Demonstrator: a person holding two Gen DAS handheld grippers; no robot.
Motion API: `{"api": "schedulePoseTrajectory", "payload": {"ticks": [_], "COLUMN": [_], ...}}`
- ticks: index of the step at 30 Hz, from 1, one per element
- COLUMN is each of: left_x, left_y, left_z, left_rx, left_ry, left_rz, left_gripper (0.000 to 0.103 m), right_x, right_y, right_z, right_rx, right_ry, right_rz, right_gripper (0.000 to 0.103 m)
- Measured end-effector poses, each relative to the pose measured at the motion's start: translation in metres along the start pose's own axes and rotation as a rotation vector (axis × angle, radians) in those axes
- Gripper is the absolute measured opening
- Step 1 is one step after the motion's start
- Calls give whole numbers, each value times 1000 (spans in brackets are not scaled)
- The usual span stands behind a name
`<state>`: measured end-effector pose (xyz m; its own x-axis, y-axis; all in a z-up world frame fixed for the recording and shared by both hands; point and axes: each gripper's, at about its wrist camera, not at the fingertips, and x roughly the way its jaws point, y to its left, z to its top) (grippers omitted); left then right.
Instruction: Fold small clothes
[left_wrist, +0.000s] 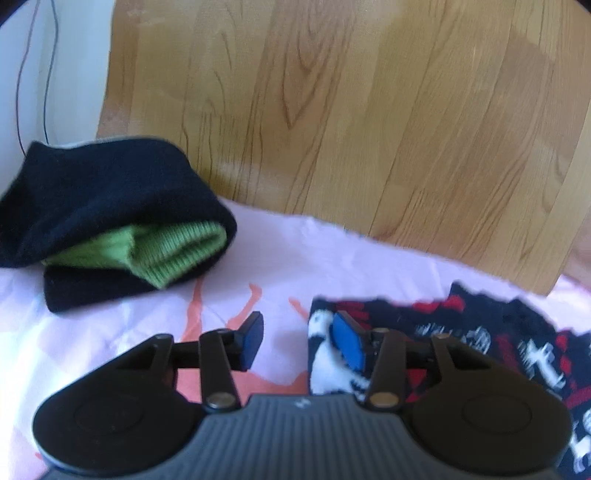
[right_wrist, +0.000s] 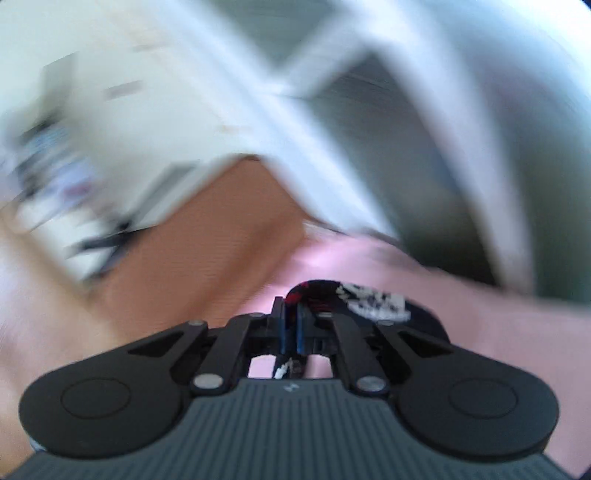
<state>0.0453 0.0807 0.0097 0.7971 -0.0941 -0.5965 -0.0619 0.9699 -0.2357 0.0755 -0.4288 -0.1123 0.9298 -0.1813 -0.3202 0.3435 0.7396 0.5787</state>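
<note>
Jaws pinching patterned knit sock (right_wrist: 369, 299)

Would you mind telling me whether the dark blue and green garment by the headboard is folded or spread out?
Folded. The dark blue and green garment sits as a compact bundle on the pink sheet, its navy layers doubled over with the green ribbed cuff tucked between them.

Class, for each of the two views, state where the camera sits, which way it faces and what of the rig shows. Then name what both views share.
Left wrist: on the left gripper, looking forward and down over its open fingers at the pink sheet, a folded dark-and-green garment and wooden floor.
Right wrist: on the right gripper, motion-blurred, tilted up toward the room, fingers shut on the patterned sock.
Shared: the patterned sock and the pink sheet.
</note>
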Motion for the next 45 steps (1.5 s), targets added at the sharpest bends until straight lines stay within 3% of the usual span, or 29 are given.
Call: {"api": "schedulePoseTrajectory", "payload": {"ticks": [4,8,10,13,14,15,16,19,23,27,32,34,36,37,39,40,41,45], "left_x": [-23,-32,-30,-23,-21,-20,-19,-15,-13,-12,-17,-21,-22,-22,-22,-23,-23,-24], "left_y": [5,10,12,8,5,3,2,1,8,30,53,60,65,68,70,71,71,67], "left_z": [10,15,17,15,14,13,12,9,10,16,23,27,30,31,31,32,32,31], "left_rx": [-31,-41,-54,-38,-23,-13,-8,-7,-43,-155,-240,-257,-267,-272,-282,-286,-289,-274], "left_ry": [-89,-118,-91,-37,-28,-24,-19,0,0,7,-18,-37,-50,-52,-48,-47,-47,-41], "left_rz": [-49,-134,-196,-261,-261,-259,-260,-258,-218,-195,-153,-135,-114,-108,-111,-115,-118,-130], "left_gripper": [44,49,54,54,54,54,54,54,54,54,54,54,54,54,54,54,54,54], "right_x": [-26,-68,-84,-83,-87,-92,-93,-97,-105,-92,-53,-33,-10,2,24,27,27,-13], "right_y": [116,206,219,207,197,191,191,189,191,231,305,326,337,341,344,342,343,328], "right_z": [-28,-139,-204,-292,-305,-308,-303,-264,-223,-194,-223,-245,-270,-281,-289,-282,-273,-203], "right_rx": [-450,-1023,-1282,-1599,-1644,-1662,-1645,-1482,-1348,-1130,-1083,-1068,-1081,-1095,-1070,-999,-928,-570], "right_ry": [-40,-23,64,262,193,143,158,255,290,349,517,618,691,714,768,783,781,757], "right_rz": [223,523,667,701,692,686,675,694,686,742,749,704,601,543,488,488,499,729], "right_gripper": [9,9,9,10,18,19,20,41,42,41,40,41,42,41,21,11,11,11]}}
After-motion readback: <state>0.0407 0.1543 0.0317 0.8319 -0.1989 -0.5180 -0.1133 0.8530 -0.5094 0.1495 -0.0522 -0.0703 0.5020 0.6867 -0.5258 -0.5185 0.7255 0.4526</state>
